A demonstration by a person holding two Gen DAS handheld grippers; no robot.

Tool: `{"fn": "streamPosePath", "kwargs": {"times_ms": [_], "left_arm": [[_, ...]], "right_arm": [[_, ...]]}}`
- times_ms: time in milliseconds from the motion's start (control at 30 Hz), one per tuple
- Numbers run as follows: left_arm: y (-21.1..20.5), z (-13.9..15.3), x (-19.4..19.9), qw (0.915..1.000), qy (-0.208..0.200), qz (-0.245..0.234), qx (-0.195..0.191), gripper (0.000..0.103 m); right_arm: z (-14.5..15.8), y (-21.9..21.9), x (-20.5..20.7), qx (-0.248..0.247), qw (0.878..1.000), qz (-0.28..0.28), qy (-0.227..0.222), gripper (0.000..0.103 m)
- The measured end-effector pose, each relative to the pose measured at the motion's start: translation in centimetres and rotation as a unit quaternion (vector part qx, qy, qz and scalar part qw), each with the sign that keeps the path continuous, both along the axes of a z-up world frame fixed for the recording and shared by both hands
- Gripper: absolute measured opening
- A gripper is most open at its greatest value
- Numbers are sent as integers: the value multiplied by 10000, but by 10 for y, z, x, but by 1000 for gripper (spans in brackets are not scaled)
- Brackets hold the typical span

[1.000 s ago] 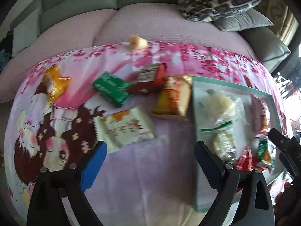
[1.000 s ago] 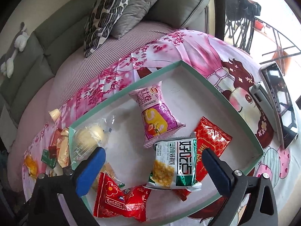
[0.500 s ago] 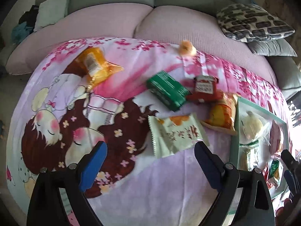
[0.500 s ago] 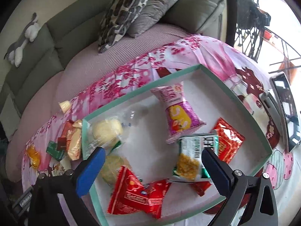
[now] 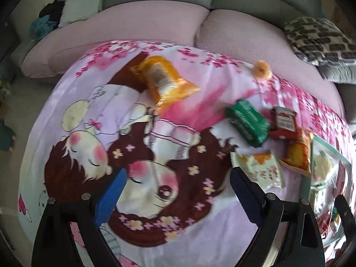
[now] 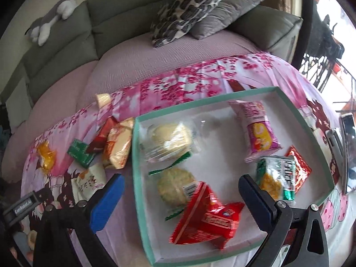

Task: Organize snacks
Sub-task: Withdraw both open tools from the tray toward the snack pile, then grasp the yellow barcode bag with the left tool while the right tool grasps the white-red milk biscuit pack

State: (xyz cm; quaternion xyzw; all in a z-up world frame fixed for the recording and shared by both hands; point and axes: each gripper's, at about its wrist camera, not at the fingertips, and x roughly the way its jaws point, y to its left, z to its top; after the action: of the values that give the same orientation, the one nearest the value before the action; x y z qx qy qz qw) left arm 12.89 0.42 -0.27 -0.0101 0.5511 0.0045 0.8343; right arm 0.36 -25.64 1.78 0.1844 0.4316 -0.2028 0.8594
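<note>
mostly blurred, unreadable snack labels (image 6: 219, 221)

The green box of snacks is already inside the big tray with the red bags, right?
Not quite. The green box is on the pink cloth, outside the tray, to its left. The red bags are inside the tray. The right wrist view shows this.

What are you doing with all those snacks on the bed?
A person is sorting snacks into a green-rimmed box on a pink cartoon blanket. Several packets already lie inside it, such as a red packet and a pink one. Others wait outside: a green packet, an orange one and a white one. The left hand-held gripper and the right hand-held gripper are both open and empty.
</note>
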Motion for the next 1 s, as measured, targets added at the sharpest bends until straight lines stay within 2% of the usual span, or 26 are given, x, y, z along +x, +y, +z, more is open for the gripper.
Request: {"fn": "streamPosePath", "kwargs": {"times_ms": [233,400,500,567,667,767,867,933,1000], "left_arm": [[34,3,11,9986,-113,518,-78,94],[48,12,31,9979,-217,608,-53,94],[55,14,49,9984,-107,550,-32,94],[61,12,65,9987,112,460,-198,94],[65,14,84,9985,326,258,-361,94],[60,14,101,9983,455,-12,-368,94],[53,9,114,9966,667,-290,-395,94],[51,6,125,9944,840,-287,-579,94],[52,4,134,9935,940,-224,-597,94]], "right_arm": [[11,36,25,-101,9987,503,-4,102],[29,60,53,-199,9934,1124,-109,97],[37,68,73,-292,9904,1347,-47,92],[40,71,89,-237,9879,1528,74,88],[45,78,112,-259,9813,1883,298,88],[47,83,137,-264,9730,2189,684,88],[49,88,161,-299,9673,2331,953,88],[47,91,176,-456,9632,2401,1122,88],[42,92,188,-699,9623,2293,1288,88]]}}
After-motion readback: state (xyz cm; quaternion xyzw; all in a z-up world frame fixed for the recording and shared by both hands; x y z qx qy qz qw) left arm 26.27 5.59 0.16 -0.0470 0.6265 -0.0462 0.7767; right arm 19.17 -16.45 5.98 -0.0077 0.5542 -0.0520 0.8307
